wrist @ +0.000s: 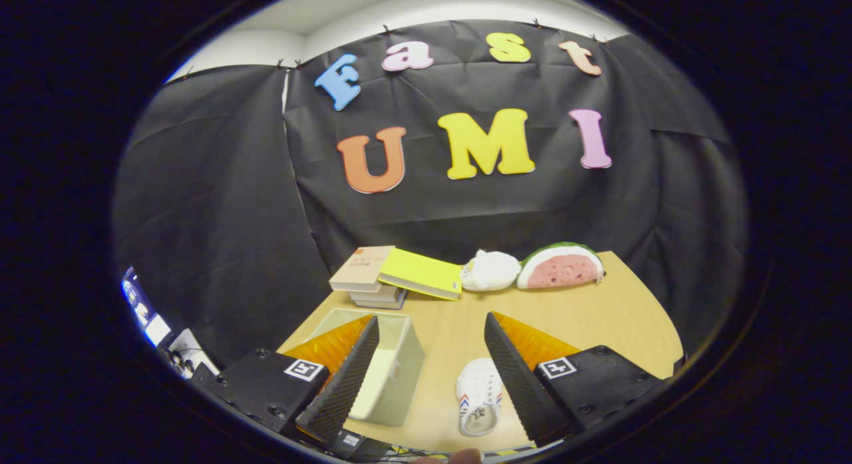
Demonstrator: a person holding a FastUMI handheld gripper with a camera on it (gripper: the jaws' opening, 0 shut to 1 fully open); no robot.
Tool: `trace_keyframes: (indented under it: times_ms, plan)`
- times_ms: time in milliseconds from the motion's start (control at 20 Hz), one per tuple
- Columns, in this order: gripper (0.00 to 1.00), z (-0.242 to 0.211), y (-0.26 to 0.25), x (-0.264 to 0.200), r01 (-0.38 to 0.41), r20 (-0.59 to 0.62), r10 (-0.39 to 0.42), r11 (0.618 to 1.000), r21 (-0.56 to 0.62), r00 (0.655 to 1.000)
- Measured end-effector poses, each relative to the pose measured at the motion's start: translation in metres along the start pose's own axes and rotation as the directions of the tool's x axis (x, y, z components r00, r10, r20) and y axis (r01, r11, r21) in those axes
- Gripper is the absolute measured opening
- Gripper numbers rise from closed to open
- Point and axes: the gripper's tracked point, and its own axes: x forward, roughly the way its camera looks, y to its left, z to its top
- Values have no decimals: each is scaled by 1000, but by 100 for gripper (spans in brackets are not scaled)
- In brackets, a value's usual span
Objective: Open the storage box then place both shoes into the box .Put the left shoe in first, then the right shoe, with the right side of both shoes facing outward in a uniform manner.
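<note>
Gripper (431, 367) is held above the wooden table (599, 317), fingers spread wide apart with nothing clamped between them. Landmark for all positions: the storage box (389, 367), a pale open-topped bin standing on the table. The left finger overlaps the box's near left side in the view (contact cannot be judged from this angle). One white shoe (479, 395) with striped side markings lies on the table just right of the box, in the gap between the fingers and closer to the right finger, which covers part of its edge. Beyond the box, toward the black cloth wall, sits a stack of books (369, 277) with a yellow book (423, 273) leaning on it. Farther right of the books rest a white plush toy (490, 269) and a watermelon-slice cushion (561, 266), touching each other.
</note>
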Motion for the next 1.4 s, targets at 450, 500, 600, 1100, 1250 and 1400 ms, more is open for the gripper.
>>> trace_keyframes:
  times_ms: [450,500,600,1100,1250,1400]
  plan:
    - [100,-98,-86,39,50,-228,-47,999,8,973]
    - [100,-114,-88,45,43,-266,-39,999,8,963]
    - [100,-149,-89,57,23,-353,-18,1000,8,935]
    - [93,-242,-97,119,-38,-644,54,999,39,763]
    - [76,-249,-98,129,-33,-693,82,996,84,716]
    - [54,-250,-91,131,-57,-715,139,989,138,685]
